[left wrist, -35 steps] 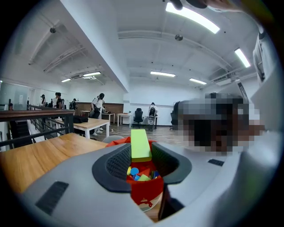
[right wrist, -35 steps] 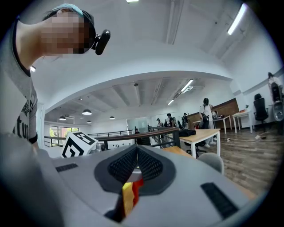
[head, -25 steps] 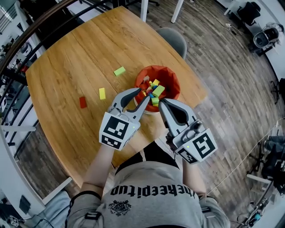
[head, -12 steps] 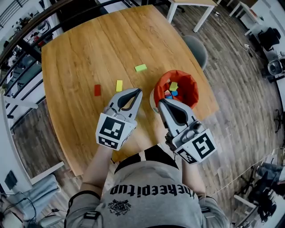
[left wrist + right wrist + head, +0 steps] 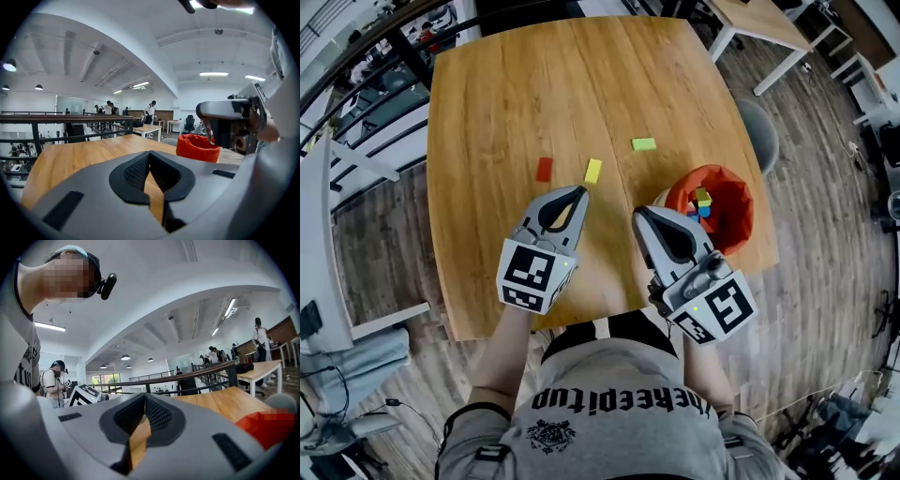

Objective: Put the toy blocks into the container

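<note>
- Between the jaws of the left gripper (image 5: 578, 192) only bare table wood shows. They are pressed together on nothing, whereas a second ago they stood spread at the rim of the container (image 5: 742, 214).
- Right gripper (image 5: 639, 216): its jaws are likewise closed and empty, as they were a second ago. Its tip sits near the container's left wall without touching it.
- Both grippers have drawn off to the left of the container. The left one is now well clear of it and points at the yellow block (image 5: 593, 170), stopping just short of that block.
- Three blocks lie loose on the table (image 5: 506, 84), all to the left of the container:
  - the yellow one is nearest the left gripper's tip;
  - the red block (image 5: 544, 169) lies just beyond the yellow one, farther from the container;
  - the green block (image 5: 644, 144) lies closest to the container, off its far-left side.
- The container stands upright near the table's right edge, and a small heap of coloured blocks (image 5: 703, 201) shows inside it.
- My reading is that one drop is finished and the left hand is going for the next piece, most likely the yellow one. Its jaws will have to open again before they can take it. Three blocks are left to move.
</note>
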Available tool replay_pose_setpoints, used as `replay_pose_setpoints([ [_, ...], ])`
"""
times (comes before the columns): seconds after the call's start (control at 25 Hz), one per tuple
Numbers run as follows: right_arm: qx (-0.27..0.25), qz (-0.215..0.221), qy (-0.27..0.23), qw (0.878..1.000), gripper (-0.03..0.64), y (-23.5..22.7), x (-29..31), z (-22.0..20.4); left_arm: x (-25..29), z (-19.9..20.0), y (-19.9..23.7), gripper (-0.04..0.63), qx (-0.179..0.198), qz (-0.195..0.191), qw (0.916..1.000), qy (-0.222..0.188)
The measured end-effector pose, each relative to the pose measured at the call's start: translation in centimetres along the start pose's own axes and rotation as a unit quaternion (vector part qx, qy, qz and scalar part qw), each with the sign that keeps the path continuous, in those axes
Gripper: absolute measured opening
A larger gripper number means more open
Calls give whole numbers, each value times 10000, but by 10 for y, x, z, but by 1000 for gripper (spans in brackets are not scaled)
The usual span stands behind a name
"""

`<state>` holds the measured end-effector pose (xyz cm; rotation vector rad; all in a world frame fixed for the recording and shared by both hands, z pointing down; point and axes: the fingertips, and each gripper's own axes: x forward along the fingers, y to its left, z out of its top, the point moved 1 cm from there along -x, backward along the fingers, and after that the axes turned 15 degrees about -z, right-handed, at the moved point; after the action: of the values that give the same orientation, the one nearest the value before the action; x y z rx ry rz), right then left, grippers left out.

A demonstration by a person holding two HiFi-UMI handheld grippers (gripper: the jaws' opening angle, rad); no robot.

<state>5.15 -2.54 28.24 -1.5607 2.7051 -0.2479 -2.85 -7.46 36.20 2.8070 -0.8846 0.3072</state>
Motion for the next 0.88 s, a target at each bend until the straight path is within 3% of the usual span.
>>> replay_pose_setpoints([
  [0.24, 26, 204, 79, 9998, 12, 8, 8, 0, -9, -10, 16, 15, -167, 345, 9992, 101],
  [0.6, 60, 117, 110, 9999, 12, -8, 8, 2, 23, -42, 30, 18, -322, 357, 9973, 551],
  [0.88, 120, 127, 172, 9997, 12, -24, 11, 1, 59, -74, 41, 81, -562, 359, 9934, 930],
])
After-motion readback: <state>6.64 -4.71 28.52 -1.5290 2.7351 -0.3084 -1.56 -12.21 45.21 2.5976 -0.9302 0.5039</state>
